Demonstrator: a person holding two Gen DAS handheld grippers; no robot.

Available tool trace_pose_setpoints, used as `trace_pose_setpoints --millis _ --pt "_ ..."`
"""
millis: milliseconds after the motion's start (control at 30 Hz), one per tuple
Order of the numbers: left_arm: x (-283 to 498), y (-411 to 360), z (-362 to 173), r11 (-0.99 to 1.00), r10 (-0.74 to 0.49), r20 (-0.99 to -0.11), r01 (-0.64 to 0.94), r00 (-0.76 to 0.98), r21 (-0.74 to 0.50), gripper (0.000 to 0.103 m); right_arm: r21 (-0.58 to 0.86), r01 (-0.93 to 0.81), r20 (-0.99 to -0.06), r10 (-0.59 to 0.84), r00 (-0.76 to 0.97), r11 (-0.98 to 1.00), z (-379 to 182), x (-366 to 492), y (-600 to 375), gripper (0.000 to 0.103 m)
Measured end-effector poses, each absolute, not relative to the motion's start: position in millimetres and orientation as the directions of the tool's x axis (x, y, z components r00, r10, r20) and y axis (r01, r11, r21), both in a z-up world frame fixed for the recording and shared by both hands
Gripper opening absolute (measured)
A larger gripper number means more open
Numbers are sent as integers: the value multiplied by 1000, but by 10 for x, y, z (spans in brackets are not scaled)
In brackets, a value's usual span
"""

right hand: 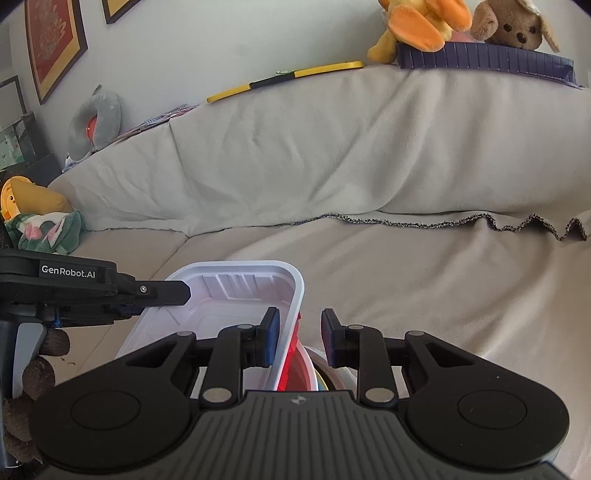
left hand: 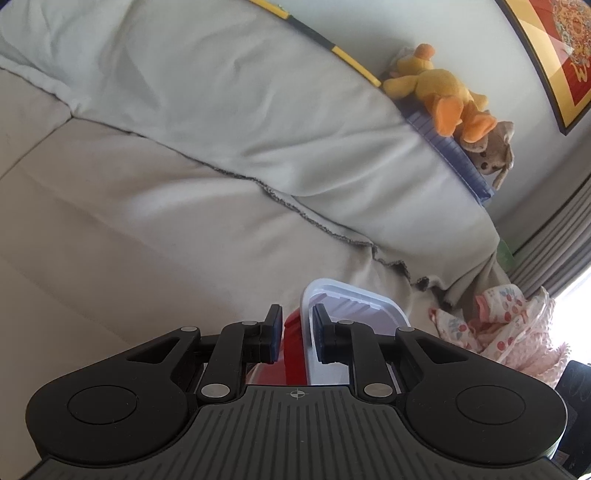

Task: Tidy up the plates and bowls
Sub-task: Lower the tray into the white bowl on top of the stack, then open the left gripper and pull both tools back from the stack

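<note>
Left wrist view: left gripper (left hand: 294,334) clenched on a stack, pads pressing the rim of a white rectangular tray (left hand: 354,306) together with a red dish (left hand: 293,350) tucked beneath it. Tray tilted, extending forward and to the right beyond the fingertips, held above a beige sofa seat (left hand: 129,240). Farther ahead, a pale throw (left hand: 221,122) over the sofa back, frayed hem trailing across the seat. On the sofa top, up and to the right, a yellow plush duck (left hand: 436,88) beside a brown plush dog (left hand: 493,153), both on a blue ribbed mat (left hand: 458,151). Low at the right, a bundle of pink patterned cloth (left hand: 509,328). Right wrist view: right gripper (right hand: 300,338) clenched on the opposite edge of the same white rectangular tray (right hand: 221,295), left pad inside the tray wall, right pad outside; red dish (right hand: 291,369) visible under the rim between the fingers, with more pale dish rims (right hand: 325,373) stacked just right of it, too hidden to tell apart. Left gripper (right hand: 184,291) entering from the left, gripping the far tray edge, a dark-gloved hand (right hand: 37,369) below it. Ahead, sofa seat (right hand: 406,277) and pale throw (right hand: 314,147); plush duck (right hand: 417,22) and plush dog (right hand: 513,26) on the blue ribbed mat (right hand: 480,57) high at the right; grey neck pillow (right hand: 98,118) far up at the left.
</note>
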State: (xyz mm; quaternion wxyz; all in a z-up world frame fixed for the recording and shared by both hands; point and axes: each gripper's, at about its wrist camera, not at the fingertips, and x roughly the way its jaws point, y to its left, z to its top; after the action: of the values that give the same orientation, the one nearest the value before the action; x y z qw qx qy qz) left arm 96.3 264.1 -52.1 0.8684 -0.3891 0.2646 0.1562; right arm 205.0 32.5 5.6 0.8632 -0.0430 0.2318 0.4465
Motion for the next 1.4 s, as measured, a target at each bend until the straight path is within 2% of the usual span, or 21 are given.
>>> trace_pose_setpoints --millis 133,233,300,433,500,633,700,767,867,1000,1033,1133,1300,1400 --pt "896 2589 -482 660 78 -566 -468 821 -588 19 143 -799 -420 766 486 585 86 1964 230 25" --pt "768 2513 -411 667 120 -555 -481 823 -569 19 142 -793 -407 765 499 593 111 1898 159 31" --pt "613 2432 -321 668 159 -540 -493 827 -558 19 150 -778 -386 760 522 610 149 1824 64 44" --pt "241 2131 -97 698 214 -493 -485 843 -526 19 176 -771 -301 779 550 612 315 1535 -274 54" --pt "38 1885 66 734 234 -461 -466 856 -494 19 177 -773 -243 789 565 609 425 1335 -471 65" --pt "-338 1388 394 798 231 -407 -411 884 -440 19 159 -789 -115 805 583 594 671 868 -870 79" --pt "-500 1136 540 821 225 -381 -385 897 -421 19 152 -801 -34 813 582 580 763 599 -1079 97" --pt "-636 914 589 824 218 -382 -379 898 -421 19 149 -809 10 817 576 569 797 370 -1246 103" --pt "-716 597 480 824 186 -470 -397 863 -404 19 113 -796 -65 804 591 595 773 175 -1360 103" --pt "-729 226 214 874 167 -573 -389 803 -290 17 122 -764 -269 762 589 634 520 154 -1415 103" --pt "-737 167 169 879 162 -592 -388 789 -277 16 120 -757 -335 744 578 642 408 156 -1417 103" --pt "-752 91 115 885 134 -608 -371 783 -283 16 144 -732 -443 705 553 665 128 168 -1440 103" --pt "-747 -69 134 891 222 -629 -417 745 -180 16 177 -708 -526 674 519 684 -139 99 -1446 103" --pt "-718 -89 128 894 224 -635 -415 739 -168 16 167 -707 -548 660 513 688 -207 87 -1437 103"
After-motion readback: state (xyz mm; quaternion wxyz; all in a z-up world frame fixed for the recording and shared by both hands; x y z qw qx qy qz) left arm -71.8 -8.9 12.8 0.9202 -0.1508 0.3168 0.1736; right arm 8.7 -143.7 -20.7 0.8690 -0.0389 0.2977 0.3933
